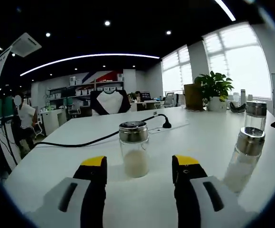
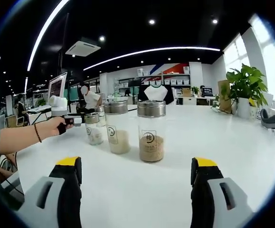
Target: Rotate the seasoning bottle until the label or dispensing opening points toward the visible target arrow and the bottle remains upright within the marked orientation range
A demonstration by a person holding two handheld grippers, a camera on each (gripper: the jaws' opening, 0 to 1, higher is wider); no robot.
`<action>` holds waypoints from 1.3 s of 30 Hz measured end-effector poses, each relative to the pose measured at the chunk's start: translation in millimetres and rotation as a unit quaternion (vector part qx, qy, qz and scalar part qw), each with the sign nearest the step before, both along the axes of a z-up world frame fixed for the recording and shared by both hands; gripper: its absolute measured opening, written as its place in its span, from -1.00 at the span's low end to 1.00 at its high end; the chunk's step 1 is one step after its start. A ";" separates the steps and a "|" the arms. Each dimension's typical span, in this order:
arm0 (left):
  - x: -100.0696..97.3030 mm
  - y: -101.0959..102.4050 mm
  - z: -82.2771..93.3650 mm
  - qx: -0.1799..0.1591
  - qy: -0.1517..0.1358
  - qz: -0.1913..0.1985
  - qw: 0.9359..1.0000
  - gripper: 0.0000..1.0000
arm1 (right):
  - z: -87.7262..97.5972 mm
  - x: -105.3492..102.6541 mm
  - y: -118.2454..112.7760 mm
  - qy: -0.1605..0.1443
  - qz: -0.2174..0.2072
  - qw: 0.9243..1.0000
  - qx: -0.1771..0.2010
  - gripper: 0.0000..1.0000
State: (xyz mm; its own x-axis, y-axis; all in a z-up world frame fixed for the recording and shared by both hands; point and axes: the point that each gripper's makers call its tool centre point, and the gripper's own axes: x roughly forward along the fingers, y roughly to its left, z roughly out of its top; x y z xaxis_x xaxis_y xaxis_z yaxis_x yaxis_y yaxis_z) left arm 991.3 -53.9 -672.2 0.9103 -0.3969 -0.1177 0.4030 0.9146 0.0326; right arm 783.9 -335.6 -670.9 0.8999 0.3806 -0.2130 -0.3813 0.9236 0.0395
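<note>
The left gripper [image 1: 139,173] is hovering with jaws apart before a small seasoning bottle [image 1: 134,149] standing upright on the white table [image 1: 56,161]. The right gripper [image 2: 136,178] is gaping too, facing three jars; the nearest jar [image 2: 151,131] is holding brown granules. A potted plant [image 1: 214,90] is sitting behind.

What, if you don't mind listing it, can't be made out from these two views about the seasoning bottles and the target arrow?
- Target arrow: none is discernible on the white table in either view.
- Bottle with white contents, left gripper view: no label or opening direction can be told; the lid looks uniform.
- Brown-filled bottle, right gripper view: label too small to read.
- Small jar, right gripper view: partly hidden by the other gripper.
</note>
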 end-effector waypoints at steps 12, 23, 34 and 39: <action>33.3 -5.5 -1.1 -0.016 -0.003 0.012 1.000 0.13 | -1.5 -0.6 2.5 0.004 0.003 1.000 0.003 0.95; 55.6 -13.4 4.3 -0.032 -0.010 0.017 0.999 0.01 | -3.2 -0.6 2.8 0.007 0.002 1.000 0.002 0.95; 57.4 -14.6 -0.8 -0.022 -0.012 0.001 1.000 -0.25 | -2.1 -1.4 1.2 0.007 -0.001 1.000 0.002 0.94; 57.8 -12.2 -0.9 -0.024 -0.012 0.003 1.000 -0.26 | -3.5 -1.0 2.1 0.009 0.000 1.000 0.001 0.94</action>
